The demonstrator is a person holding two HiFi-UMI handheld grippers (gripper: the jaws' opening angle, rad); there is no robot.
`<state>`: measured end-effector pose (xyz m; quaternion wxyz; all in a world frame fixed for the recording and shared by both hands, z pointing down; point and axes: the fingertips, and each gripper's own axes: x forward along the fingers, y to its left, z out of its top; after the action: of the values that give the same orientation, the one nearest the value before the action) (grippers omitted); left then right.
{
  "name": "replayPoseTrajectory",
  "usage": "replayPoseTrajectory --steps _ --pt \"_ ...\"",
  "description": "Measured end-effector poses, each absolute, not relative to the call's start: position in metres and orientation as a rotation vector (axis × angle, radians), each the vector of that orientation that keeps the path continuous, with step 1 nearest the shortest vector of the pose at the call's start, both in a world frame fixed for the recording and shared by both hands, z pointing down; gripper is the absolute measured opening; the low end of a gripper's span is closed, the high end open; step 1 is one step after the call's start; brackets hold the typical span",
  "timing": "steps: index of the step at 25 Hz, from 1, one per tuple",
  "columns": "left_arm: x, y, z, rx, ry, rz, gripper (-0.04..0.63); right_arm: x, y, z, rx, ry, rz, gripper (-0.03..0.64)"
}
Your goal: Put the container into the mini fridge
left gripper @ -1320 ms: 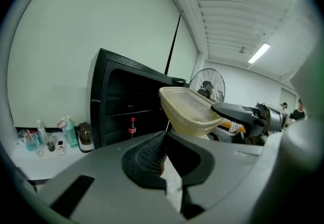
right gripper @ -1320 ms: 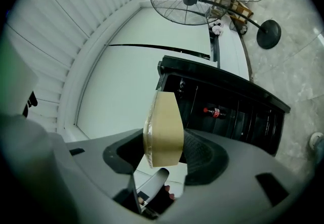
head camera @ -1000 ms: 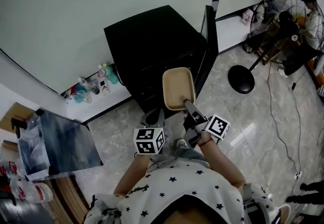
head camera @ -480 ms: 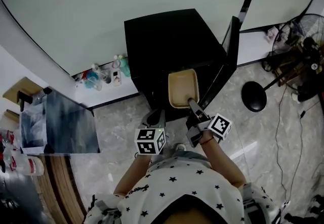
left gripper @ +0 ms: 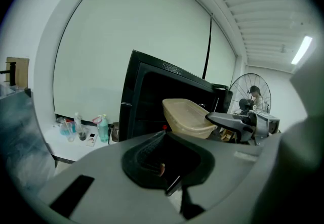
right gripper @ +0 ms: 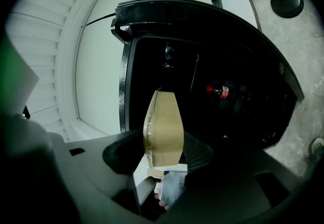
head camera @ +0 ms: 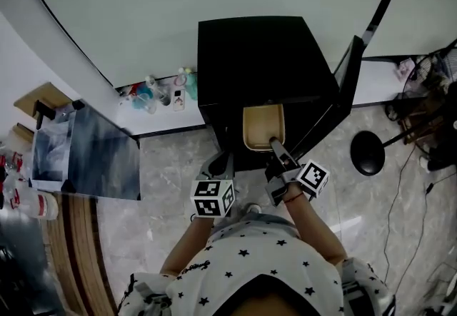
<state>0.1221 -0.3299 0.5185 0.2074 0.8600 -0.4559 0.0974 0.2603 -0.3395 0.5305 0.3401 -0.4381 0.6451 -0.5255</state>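
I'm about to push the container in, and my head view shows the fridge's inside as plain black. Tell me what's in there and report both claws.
Observer: The right gripper view shows a bottle with a red cap and red label deep inside the mini fridge, apart from the container.
Operator: Confirm the right grip.
Observer: In its own view, the right claw is closed on the container's near rim, and the container shows edge-on between the jaws.
Operator: Now the left one.
Observer: The left claw has nothing between its jaws. From its view, the container sits ahead and to one side.
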Motion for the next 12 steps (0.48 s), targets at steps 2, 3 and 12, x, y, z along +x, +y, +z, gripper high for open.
replayPoseTrajectory --steps 2,3,12 --pt "0.120 -0.330 0.520 2.379 -1.292 0.267 0.012 0.260 -0.342 0.534 -1.131 1.683 -1.385 0.215" --pt "0.119 -0.330 0.520 2.373 -1.302 0.265 0.012 0.259 -0.342 0.535 -1.125 1.683 -1.394 0.215" --pt "0.114 -0.329 0.524 2.330 -1.372 0.257 0.012 0.259 -0.349 0.552 -1.087 1.645 -1.468 0.215"
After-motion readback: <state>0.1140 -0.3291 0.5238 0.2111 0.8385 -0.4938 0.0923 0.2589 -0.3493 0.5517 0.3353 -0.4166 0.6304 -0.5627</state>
